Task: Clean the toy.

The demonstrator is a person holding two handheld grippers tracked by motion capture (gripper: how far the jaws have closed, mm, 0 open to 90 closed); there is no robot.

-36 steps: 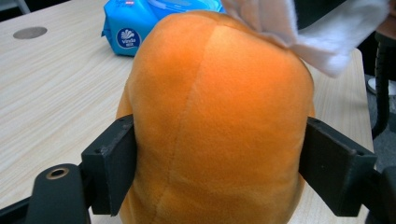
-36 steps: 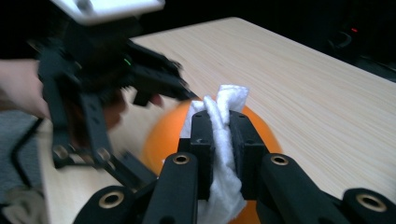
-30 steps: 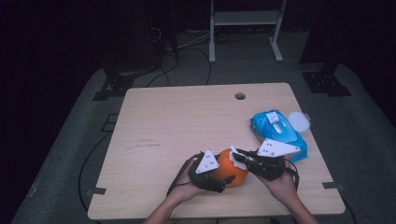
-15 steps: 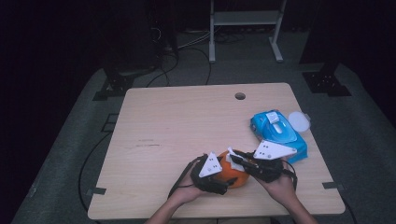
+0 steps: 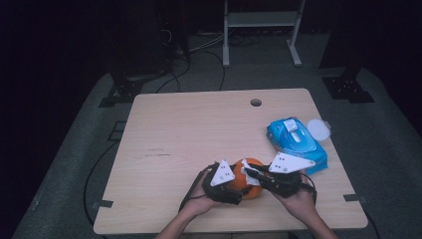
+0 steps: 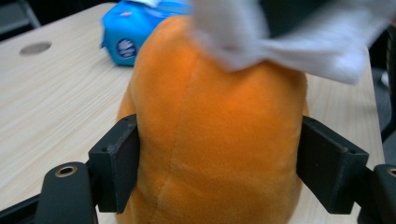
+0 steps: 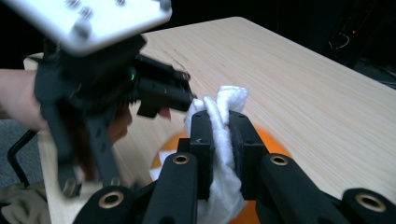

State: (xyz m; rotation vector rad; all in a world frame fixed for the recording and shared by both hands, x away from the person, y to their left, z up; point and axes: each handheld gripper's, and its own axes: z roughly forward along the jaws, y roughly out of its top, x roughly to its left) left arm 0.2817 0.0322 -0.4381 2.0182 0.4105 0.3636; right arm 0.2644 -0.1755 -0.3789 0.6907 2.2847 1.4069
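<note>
High view, setting: a person's two hands work at the near edge of a wooden table [image 5: 199, 129], each holding a gripper, with an orange plush toy [image 5: 245, 180] between them.
Left gripper [image 5: 225, 185]: clamped on the orange plush toy; its jaws have just been closing in on it. In the left gripper view both black jaws press into the plush sides [image 6: 215, 140].
Right gripper [image 5: 254, 174]: jaws drawn together on a white cloth [image 5: 249, 177]; in the right gripper view the cloth [image 7: 219, 135] is pinched between the two pads and bunches out above them.
Cloth position: lying over the top of the toy, touching it; the left gripper view shows it draped across the upper part [image 6: 289, 42].
Toy position: on the table near the front edge, right of centre, upright between the left jaws.
Other items: a blue wipes pack [image 5: 296, 142] just beyond the right hand; a round white lid [image 5: 318, 129] touching the pack's far side.
Table detail: a small round hole [image 5: 256, 102] near the far edge.
</note>
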